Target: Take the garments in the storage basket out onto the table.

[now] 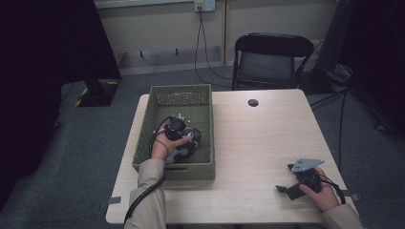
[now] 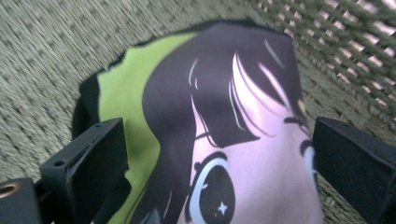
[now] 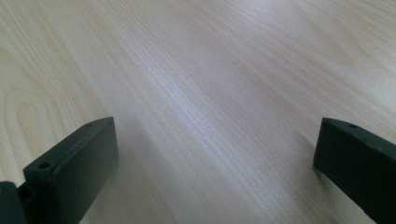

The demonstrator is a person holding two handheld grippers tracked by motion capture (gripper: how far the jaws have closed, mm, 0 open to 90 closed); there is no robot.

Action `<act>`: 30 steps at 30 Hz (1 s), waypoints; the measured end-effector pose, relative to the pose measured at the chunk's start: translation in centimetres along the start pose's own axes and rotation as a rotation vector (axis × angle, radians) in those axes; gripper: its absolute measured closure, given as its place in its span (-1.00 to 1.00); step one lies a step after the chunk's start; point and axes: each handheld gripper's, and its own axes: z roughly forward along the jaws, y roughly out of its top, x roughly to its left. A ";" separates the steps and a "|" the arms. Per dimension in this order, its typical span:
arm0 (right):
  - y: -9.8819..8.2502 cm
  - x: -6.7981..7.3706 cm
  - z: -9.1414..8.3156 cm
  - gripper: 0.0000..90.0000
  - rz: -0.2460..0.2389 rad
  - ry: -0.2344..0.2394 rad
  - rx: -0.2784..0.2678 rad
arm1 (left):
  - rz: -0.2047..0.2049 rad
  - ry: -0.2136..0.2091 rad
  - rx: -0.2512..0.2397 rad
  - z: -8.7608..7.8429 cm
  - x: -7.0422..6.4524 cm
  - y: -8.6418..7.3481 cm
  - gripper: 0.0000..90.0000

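Observation:
A flat printed cushion (image 2: 219, 140) with a cartoon face, dark hair and a green background lies on the floor of the green woven basket (image 1: 165, 98). My left gripper (image 2: 219, 172) is down inside the basket, open, its jaws standing wide on either side of the cushion. From above, the cushion (image 1: 191, 140) shows partly under the left hand and left gripper (image 1: 184, 131). My right gripper (image 1: 289, 188) rests low over the bare wooden table (image 3: 210, 93) near the front right corner, open with nothing between its jaws.
The basket stands on the left half of the light wooden table (image 1: 267, 143). A round black cable hole (image 1: 253, 102) sits near the table's far edge. A black folding chair (image 1: 270, 59) stands behind the table. Cables trail on the carpet at the right.

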 end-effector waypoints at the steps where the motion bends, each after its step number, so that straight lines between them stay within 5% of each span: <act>1: 0.0 0.0 0.0 -1.00 0.000 0.000 0.000 | 0.006 0.006 0.010 0.1 0.0 -0.1 -0.92; 12: 0.0 0.0 0.0 -1.00 0.000 0.000 0.000 | -0.072 0.003 0.074 1.1 1.1 -1.4 -0.94; 20: 0.0 0.0 0.0 -1.00 0.000 0.000 0.000 | -0.068 0.006 0.094 1.2 1.0 -1.3 -0.79; 30: 0.0 0.0 0.0 -1.00 0.000 0.000 0.000 | -0.112 -0.012 0.097 0.5 1.0 -1.3 -0.03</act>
